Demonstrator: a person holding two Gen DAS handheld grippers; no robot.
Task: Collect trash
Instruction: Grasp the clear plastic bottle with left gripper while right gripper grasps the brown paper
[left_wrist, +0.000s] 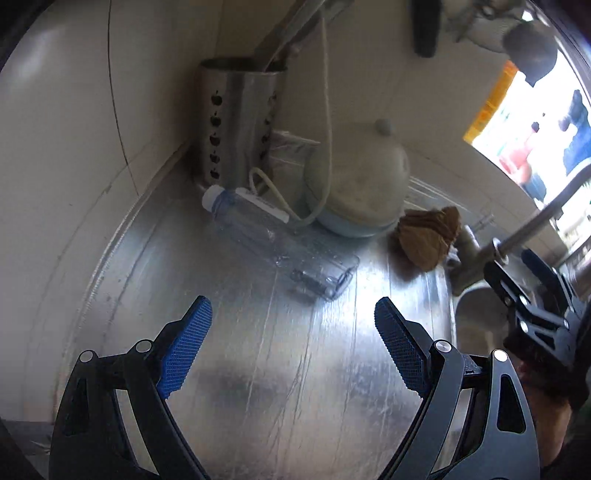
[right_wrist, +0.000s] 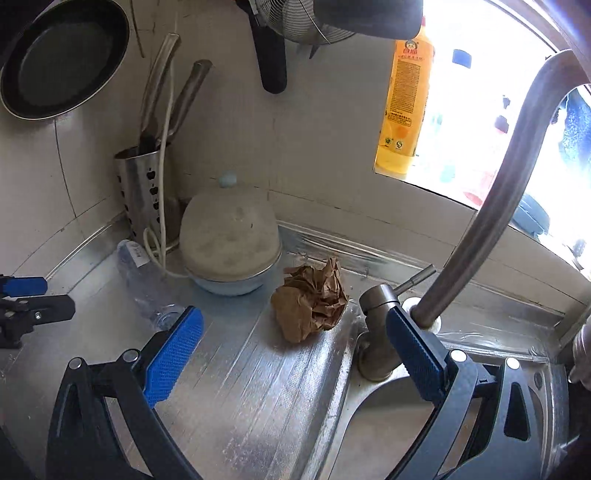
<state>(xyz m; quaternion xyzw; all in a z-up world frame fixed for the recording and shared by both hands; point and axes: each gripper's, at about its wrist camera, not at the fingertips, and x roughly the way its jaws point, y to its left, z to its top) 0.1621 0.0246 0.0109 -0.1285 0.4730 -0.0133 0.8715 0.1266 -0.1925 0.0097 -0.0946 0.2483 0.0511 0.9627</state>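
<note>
Both claws apart, empty. Left gripper faces bottle: straddle midbody, squeeze gently. Right gripper lines up w/ paper wad.

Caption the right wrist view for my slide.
Open right tongs face a crumpled paper bag beside the tap.

Daylight blows out the window; glare streaks the steel counter; fisheye edges bend, slightly soft.
</note>
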